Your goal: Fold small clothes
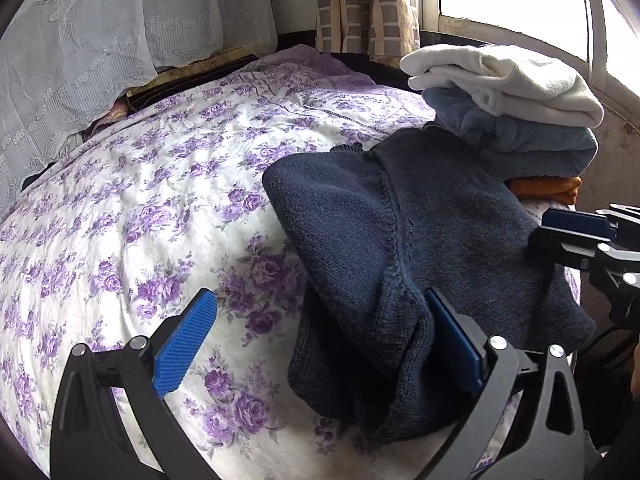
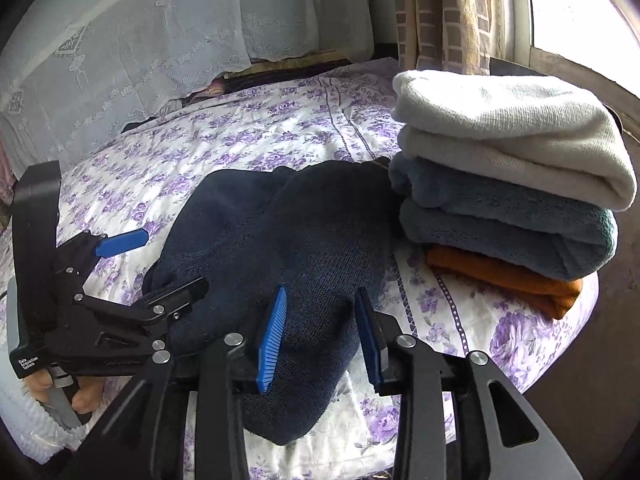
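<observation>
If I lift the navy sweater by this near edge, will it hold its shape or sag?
Probably sags: the navy sweater already lies in soft rumpled folds on the bedspread. Its coarse knit should grip the ribbed pads rather than slip. It looks thick, so likely weighty for its size.

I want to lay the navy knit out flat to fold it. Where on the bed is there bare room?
The open stretch is the floral bedspread left of the navy knit, running back to the lace curtain. The right side is crowded: the stack of white towel, blue towel and orange cloth fills that edge.
</observation>
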`<control>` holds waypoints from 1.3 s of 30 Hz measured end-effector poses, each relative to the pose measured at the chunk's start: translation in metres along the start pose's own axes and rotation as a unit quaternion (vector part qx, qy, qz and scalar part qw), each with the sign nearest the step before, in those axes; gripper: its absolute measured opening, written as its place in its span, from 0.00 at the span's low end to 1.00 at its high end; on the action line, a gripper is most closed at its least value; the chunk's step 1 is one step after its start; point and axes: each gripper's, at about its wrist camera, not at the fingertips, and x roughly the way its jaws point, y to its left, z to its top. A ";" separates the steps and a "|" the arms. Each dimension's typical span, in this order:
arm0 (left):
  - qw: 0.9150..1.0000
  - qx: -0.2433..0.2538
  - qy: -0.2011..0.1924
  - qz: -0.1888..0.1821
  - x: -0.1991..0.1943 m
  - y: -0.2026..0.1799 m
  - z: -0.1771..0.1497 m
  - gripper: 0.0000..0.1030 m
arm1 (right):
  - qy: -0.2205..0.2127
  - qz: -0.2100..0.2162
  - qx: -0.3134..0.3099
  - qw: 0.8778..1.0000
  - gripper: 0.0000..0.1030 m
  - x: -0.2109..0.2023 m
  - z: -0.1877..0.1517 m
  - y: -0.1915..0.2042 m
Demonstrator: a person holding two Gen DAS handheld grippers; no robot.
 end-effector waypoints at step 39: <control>0.996 -0.061 0.071 -0.014 -0.018 0.002 -0.007 0.95 | 0.074 0.008 0.020 0.997 0.75 -0.030 -0.008 0.005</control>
